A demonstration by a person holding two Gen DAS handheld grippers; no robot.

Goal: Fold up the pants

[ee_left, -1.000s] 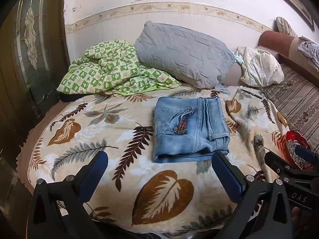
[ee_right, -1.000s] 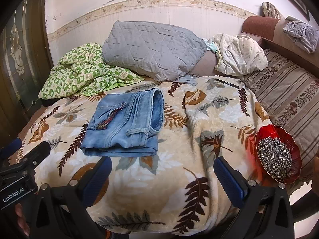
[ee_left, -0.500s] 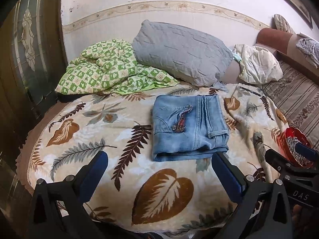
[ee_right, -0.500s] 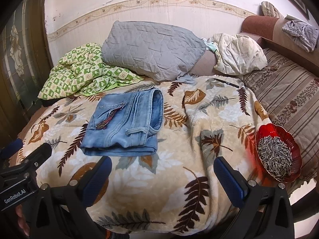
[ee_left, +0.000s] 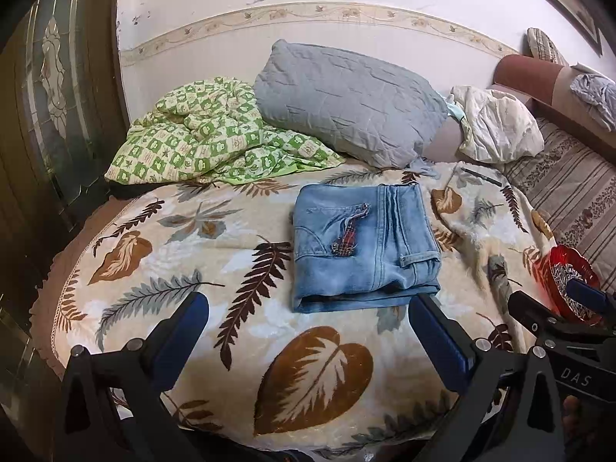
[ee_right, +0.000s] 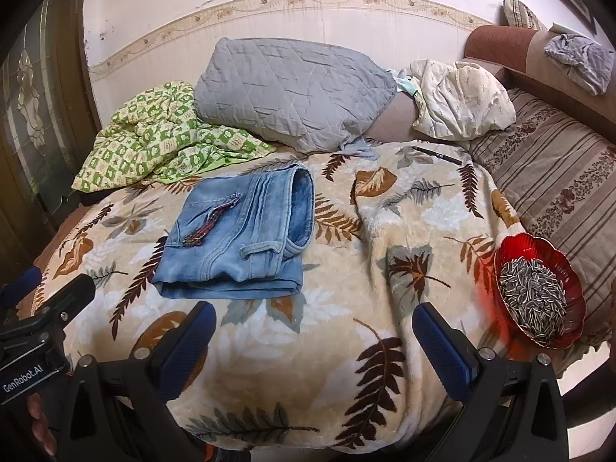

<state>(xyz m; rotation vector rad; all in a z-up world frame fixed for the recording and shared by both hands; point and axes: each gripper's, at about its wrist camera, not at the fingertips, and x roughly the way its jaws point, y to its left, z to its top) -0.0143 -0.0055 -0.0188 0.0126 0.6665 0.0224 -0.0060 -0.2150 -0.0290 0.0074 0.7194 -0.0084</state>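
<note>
Here folded pants point(ee_left: 364, 248) lie just beyond the empty left tool point(ee_left: 308, 340).

One folded pants point(ee_left: 364, 244), one grey pillow point(ee_left: 346, 100), one red bowl point(ee_right: 539, 288), two grippers point(ee_left: 308, 331).

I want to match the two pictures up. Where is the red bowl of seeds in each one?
Left wrist view: the red glass bowl of striped sunflower seeds sits at the far right edge, partly hidden behind the other tool.
Right wrist view: the bowl shows whole, at the lower right, on the leaf-patterned blanket's edge.
Shared landmark: the folded light-blue denim pants, to the left of the bowl in both.
</note>
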